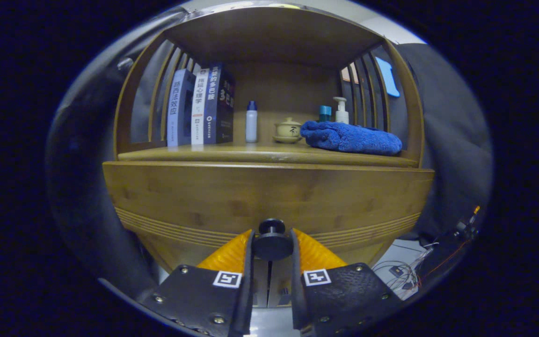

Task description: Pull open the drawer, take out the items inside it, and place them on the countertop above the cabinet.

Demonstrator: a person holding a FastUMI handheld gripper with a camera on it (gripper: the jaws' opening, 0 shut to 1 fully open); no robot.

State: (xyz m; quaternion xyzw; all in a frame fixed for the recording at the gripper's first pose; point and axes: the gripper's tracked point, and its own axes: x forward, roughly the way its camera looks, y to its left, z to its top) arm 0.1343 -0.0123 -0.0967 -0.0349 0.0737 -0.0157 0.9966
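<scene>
A wooden cabinet fills the view, with its drawer front [269, 196] just ahead of me. A round dark knob [272, 241] sticks out of the drawer front's lower middle. My gripper [272, 245] is shut on that knob, one finger pressing on each side of it. The drawer front looks flush with the cabinet, and nothing inside the drawer can be seen. The countertop [232, 152] runs above the drawer front, under a wooden shelf roof.
On the countertop stand three books [199, 107] at the left, a small white bottle [251, 121], a lidded ceramic cup [288, 128], a teal jar [324, 112], a pump bottle [341, 110] and a folded blue towel [351, 137]. Loose wires [405, 271] lie on the floor at the right.
</scene>
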